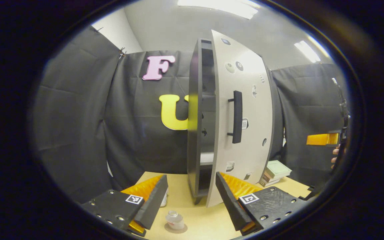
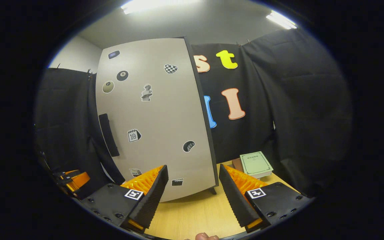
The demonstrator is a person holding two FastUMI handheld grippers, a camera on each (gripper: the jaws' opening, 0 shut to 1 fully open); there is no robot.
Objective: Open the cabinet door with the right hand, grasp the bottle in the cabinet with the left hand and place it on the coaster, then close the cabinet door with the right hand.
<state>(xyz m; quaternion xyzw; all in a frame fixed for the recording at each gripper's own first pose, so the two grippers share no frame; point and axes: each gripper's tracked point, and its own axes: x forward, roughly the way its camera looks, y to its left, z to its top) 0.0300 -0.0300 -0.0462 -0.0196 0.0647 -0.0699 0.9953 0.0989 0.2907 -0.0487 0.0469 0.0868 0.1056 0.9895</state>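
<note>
Now the cabinet (image 1: 198, 133) is seen on the wooden table (image 1: 208, 223) w/ its door (image 1: 245, 110) nearly closed, a narrow gap left at the handle (image 1: 237, 116) side. In the left gripper view the left gripper (image 1: 191, 200) is held w/ jaws spread wide, nothing between them; the bottle (image 1: 174, 220) stands upright on the coaster (image 1: 176, 228), near side of the table, just left of the cabinet foot. A stack of books (image 1: 275, 172) lies at the far right. In the right gripper view the right gripper (image 2: 193, 193) is released too, jaws apart, pointed at the door front (image 2: 155, 116) but not touching it; stickers are dotted over the door.
</note>
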